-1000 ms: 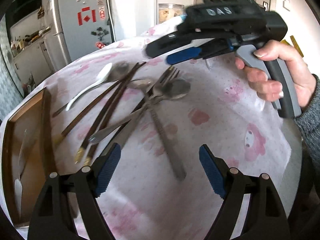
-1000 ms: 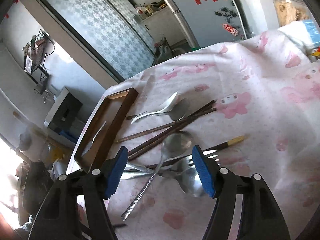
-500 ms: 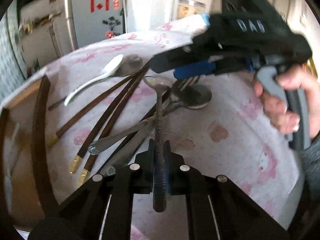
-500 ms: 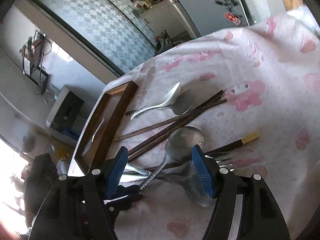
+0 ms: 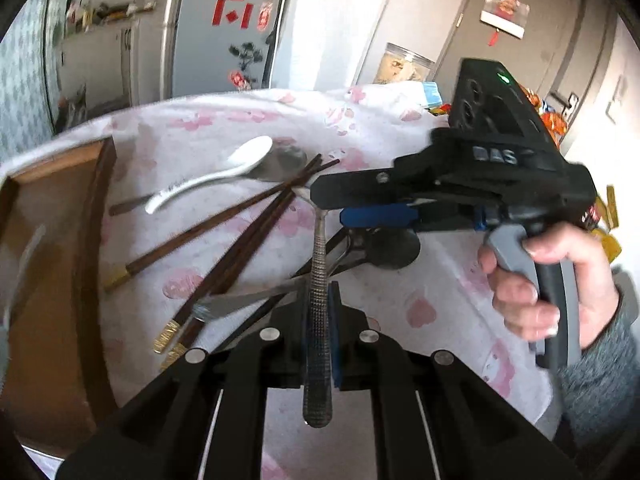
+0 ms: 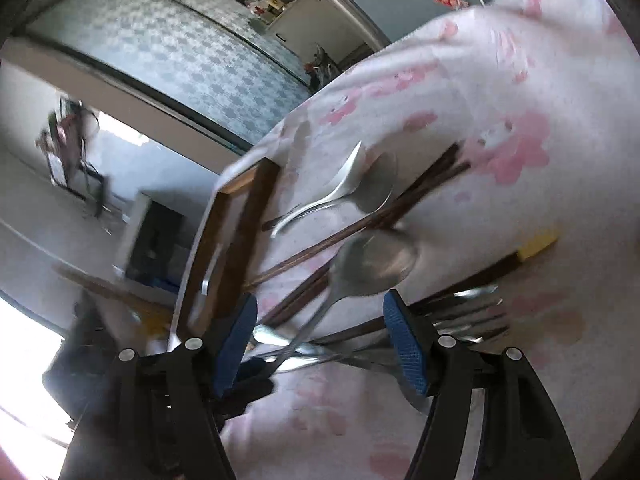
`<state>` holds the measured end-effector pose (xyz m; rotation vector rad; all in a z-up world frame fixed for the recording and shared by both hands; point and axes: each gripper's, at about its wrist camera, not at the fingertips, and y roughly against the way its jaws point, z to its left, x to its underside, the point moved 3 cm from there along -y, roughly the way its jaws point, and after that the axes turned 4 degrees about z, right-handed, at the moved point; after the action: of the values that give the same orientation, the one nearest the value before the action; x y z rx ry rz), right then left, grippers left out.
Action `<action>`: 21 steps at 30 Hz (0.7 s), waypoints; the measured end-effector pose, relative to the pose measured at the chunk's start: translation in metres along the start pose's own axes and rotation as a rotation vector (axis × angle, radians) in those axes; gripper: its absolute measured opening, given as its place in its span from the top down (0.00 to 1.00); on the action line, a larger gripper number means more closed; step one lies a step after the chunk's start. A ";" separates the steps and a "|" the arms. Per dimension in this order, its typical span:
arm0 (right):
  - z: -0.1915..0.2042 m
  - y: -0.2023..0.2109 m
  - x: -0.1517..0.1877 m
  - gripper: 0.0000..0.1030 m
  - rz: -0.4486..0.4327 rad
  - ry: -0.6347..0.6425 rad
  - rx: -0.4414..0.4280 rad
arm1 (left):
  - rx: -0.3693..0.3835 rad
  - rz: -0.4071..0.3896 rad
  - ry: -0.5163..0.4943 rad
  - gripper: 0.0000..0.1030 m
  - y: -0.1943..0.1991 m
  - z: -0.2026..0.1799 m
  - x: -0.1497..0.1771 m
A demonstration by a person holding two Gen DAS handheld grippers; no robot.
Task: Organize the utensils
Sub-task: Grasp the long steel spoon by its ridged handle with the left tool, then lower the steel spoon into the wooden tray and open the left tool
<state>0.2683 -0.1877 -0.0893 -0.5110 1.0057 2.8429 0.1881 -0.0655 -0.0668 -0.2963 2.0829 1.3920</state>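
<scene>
A grey fridge (image 5: 224, 40) stands at the far side of the room, with red paper cutouts and a dark tree-shaped magnet on its door; no words on it can be read. To its left runs a wall of pale blue-and-white patterned tiles (image 6: 172, 52).

The table wears a white tablecloth (image 5: 432, 296) printed with pink cartoon figures. At its left edge lies a dark wooden tray (image 5: 86, 240).

The right gripper (image 5: 376, 204), black and marked "DAS" in raised letters, reaches in from the right in a person's hand (image 5: 536, 280); its blue-padded fingers (image 6: 404, 348) are spread apart, with nothing pinched.

The left gripper (image 5: 318, 332) has its fingers pressed together on the knurled handle of a steel spoon (image 5: 318, 320). The spoon's bowl points away, raised over the pile, and sits between the right gripper's fingers.

Dark wooden chopsticks (image 5: 224, 224) with gold ends fan across the middle of the cloth. A white ceramic spoon (image 5: 216, 176) lies beyond them, overlapping a second steel spoon (image 5: 280, 162). A fork (image 6: 468, 312) lies near the right gripper.
</scene>
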 end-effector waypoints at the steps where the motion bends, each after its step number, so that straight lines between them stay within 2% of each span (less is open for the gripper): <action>1: 0.001 -0.001 0.001 0.35 -0.001 -0.013 -0.018 | 0.011 0.001 0.014 0.90 -0.001 0.001 -0.001; 3: 0.003 -0.004 0.002 0.35 -0.009 -0.032 -0.033 | 0.029 0.001 0.023 0.91 0.000 0.000 0.001; 5: 0.000 -0.008 0.000 0.41 -0.028 -0.050 -0.009 | 0.034 0.011 0.013 0.91 -0.001 -0.004 0.005; 8: -0.008 -0.016 -0.001 0.71 -0.042 -0.066 0.029 | 0.014 0.033 -0.020 0.90 -0.005 -0.009 0.010; 9: -0.011 -0.016 0.001 0.85 -0.055 -0.071 0.034 | 0.003 0.039 -0.027 0.90 -0.006 -0.009 0.012; 10: -0.012 -0.016 0.002 0.90 -0.064 -0.072 0.024 | -0.002 0.043 -0.033 0.90 -0.007 -0.008 0.013; 16: 0.009 -0.004 0.006 0.97 -0.104 -0.009 0.017 | 0.001 0.039 -0.063 0.90 -0.001 -0.010 0.018; 21: 0.052 -0.005 0.000 0.98 -0.114 0.058 -0.003 | -0.026 -0.018 -0.084 0.91 0.031 -0.001 0.015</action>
<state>0.2547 -0.1515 -0.0540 -0.6337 0.9489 2.7443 0.1603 -0.0510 -0.0520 -0.2619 1.9911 1.3979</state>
